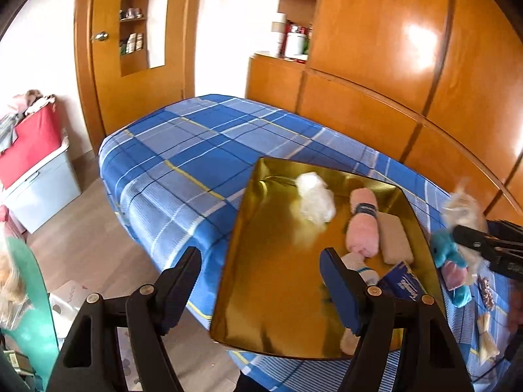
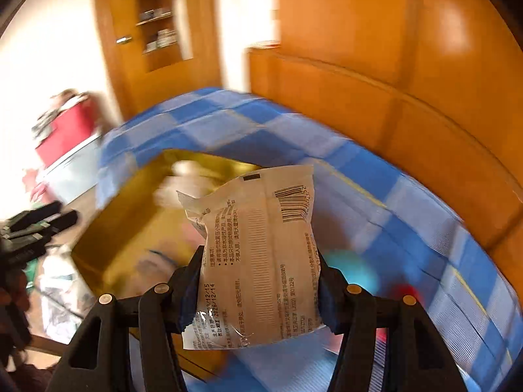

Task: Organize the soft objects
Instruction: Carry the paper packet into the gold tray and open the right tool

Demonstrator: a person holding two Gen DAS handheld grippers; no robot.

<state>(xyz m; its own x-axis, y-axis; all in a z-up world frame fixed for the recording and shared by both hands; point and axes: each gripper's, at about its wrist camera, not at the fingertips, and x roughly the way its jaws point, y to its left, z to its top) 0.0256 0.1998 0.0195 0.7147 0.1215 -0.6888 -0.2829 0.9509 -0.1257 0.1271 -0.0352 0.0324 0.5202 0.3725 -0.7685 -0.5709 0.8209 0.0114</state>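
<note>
A gold tray [image 1: 278, 294] lies on the blue plaid bed [image 1: 183, 150]. In it are a white cotton tuft [image 1: 315, 201], a pink rolled towel [image 1: 362, 228], a beige pad [image 1: 394, 238] and a blue packet [image 1: 403, 282]. My left gripper [image 1: 261, 284] hangs open over the tray's near left part, nothing between its fingers. My right gripper [image 2: 260, 281] is shut on a white plastic packet [image 2: 261, 245] with a barcode, held above the bed beside the tray [image 2: 130, 228]. In the left wrist view the right gripper [image 1: 464, 238] enters from the right, above a blue plush toy [image 1: 449, 253].
Wooden wardrobe panels [image 1: 376, 65] run along the bed's far side, and a wooden door [image 1: 108, 49] stands behind. A red and white storage box [image 1: 36, 170] sits on the floor at left. Small items [image 1: 487, 294] lie on the bed right of the tray.
</note>
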